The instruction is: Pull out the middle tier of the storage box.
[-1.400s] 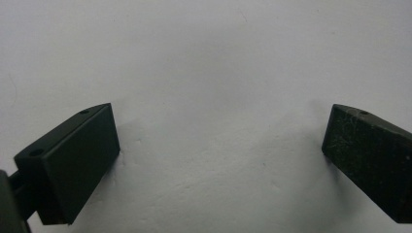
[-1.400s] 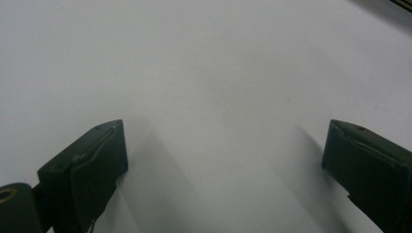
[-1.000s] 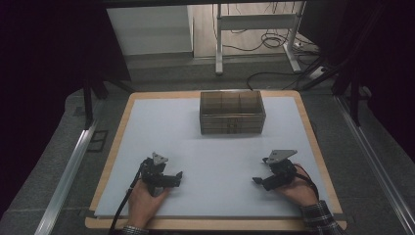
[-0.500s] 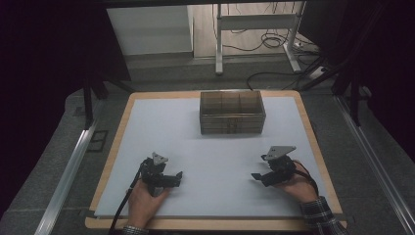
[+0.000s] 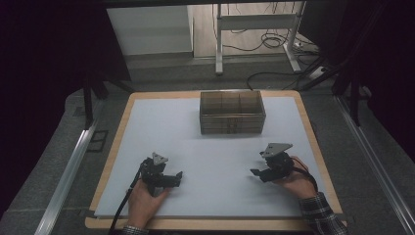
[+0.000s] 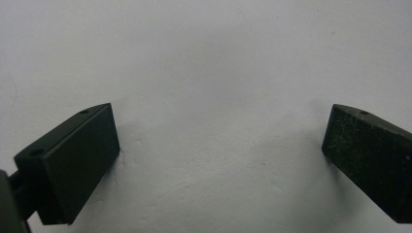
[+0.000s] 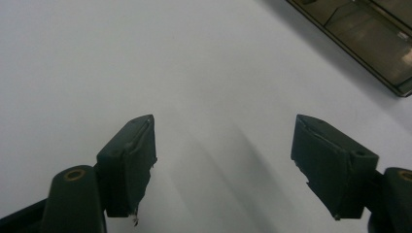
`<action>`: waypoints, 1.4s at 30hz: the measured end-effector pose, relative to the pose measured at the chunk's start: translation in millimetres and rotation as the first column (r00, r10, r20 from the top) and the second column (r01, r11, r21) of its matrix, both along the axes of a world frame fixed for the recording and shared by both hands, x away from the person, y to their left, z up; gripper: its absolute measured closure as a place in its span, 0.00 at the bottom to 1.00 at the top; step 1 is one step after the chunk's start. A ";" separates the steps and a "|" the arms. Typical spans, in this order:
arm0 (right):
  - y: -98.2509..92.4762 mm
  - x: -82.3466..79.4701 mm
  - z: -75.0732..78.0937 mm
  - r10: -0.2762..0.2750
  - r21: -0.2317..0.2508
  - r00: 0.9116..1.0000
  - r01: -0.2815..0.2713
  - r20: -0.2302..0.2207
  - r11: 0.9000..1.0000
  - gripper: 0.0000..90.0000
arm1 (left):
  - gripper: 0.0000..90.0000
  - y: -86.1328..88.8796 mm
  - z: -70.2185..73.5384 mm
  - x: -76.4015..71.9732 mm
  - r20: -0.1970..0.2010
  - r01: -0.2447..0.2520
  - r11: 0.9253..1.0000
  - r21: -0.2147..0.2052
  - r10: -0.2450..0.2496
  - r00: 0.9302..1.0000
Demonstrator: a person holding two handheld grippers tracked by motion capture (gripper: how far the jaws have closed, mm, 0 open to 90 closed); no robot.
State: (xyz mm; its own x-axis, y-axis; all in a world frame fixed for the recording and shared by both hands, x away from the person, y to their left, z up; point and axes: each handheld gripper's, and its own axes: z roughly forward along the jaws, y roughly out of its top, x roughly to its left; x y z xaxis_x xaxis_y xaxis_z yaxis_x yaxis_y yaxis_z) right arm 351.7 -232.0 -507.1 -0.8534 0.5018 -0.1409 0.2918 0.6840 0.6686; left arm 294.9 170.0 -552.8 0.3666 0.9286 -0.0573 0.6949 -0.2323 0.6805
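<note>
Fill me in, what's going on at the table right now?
A person holds a gripper in each hand over the white mat. The left gripper and the right gripper are both open with nothing between the jaws; the right one's jaws have just been closing a little. The brown compartment box sits untouched at the far side of the mat, apart from both.

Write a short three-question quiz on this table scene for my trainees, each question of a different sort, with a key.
1. True or false: the left gripper holds something.
2. Which gripper lies nearer the brown box? A left, B right gripper.
3. Fill in: the box stands on the white ___.

Key: 1 false, its jaws stand apart over bare surface. 2 B. 3 mat.
</note>
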 end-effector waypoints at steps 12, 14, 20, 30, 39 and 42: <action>14.3 5.0 4.1 0.010 -0.058 0.997 -0.006 0.076 0.998 0.37 | 0.00 0.0 0.0 0.0 0.000 0.000 1.000 0.000 0.000 1.000; 16.9 6.3 4.3 0.009 -0.068 0.996 -0.003 0.092 0.998 0.38 | 0.00 0.0 0.0 0.0 0.000 0.000 1.000 0.000 0.000 1.000; 22.1 9.8 5.4 0.018 -0.098 0.990 -0.005 0.138 0.995 0.43 | 0.00 0.0 0.0 0.0 0.000 0.000 1.000 0.000 0.000 1.000; 31.3 14.6 6.1 0.019 -0.152 0.976 0.014 0.216 0.988 0.47 | 0.00 0.0 0.0 0.0 0.000 0.000 1.000 -0.001 0.000 1.000; 38.1 19.8 5.1 0.022 -0.186 0.958 0.033 0.287 0.982 0.49 | 0.00 0.0 0.0 0.0 0.000 0.000 1.000 -0.001 0.000 1.000; 40.2 21.5 4.1 0.027 -0.196 0.955 0.033 0.296 0.980 0.49 | 0.00 0.0 0.0 0.0 0.000 0.000 1.000 -0.001 0.000 1.000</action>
State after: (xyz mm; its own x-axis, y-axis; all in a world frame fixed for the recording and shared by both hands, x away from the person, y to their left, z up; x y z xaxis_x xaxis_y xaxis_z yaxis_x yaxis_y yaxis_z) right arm 373.3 -191.8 -503.0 -0.7570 0.4411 -0.4821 0.1038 0.8096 0.5777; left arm 294.8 170.0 -552.8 0.3664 0.9286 -0.0580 0.6948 -0.2316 0.6809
